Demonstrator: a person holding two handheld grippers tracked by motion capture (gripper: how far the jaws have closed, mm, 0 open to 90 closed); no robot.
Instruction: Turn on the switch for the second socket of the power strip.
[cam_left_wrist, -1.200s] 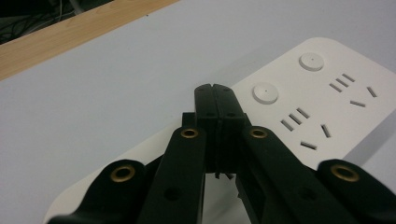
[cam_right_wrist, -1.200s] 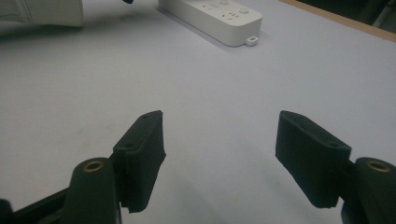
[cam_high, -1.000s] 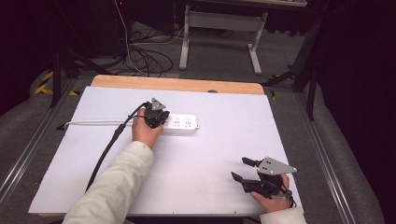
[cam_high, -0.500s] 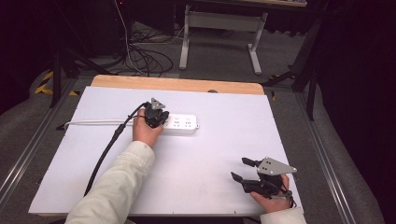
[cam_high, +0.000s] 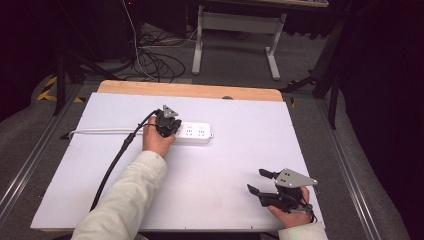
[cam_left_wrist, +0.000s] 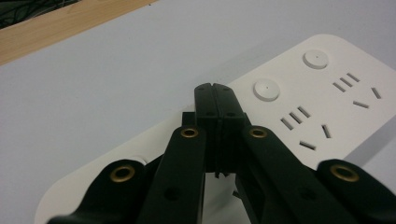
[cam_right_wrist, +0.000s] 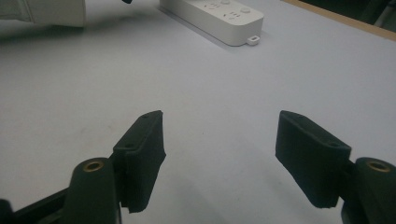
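Left tongs (cam_left_wrist: 215, 88) pressed together over the power strip (cam_high: 192, 133) — right tongs (cam_high: 260, 181) spread, low above the table (cam_high: 240, 150).

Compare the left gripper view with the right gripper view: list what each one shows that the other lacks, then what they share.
Left gripper view alone: the left gripper, jaws pressed together over the power strip, with its round buttons close up, and the wooden table edge.

Right gripper view alone: the right gripper, jaws wide apart with nothing between them, a sleeve, and the strip's end loop.

Both: the power strip and the white tabletop.
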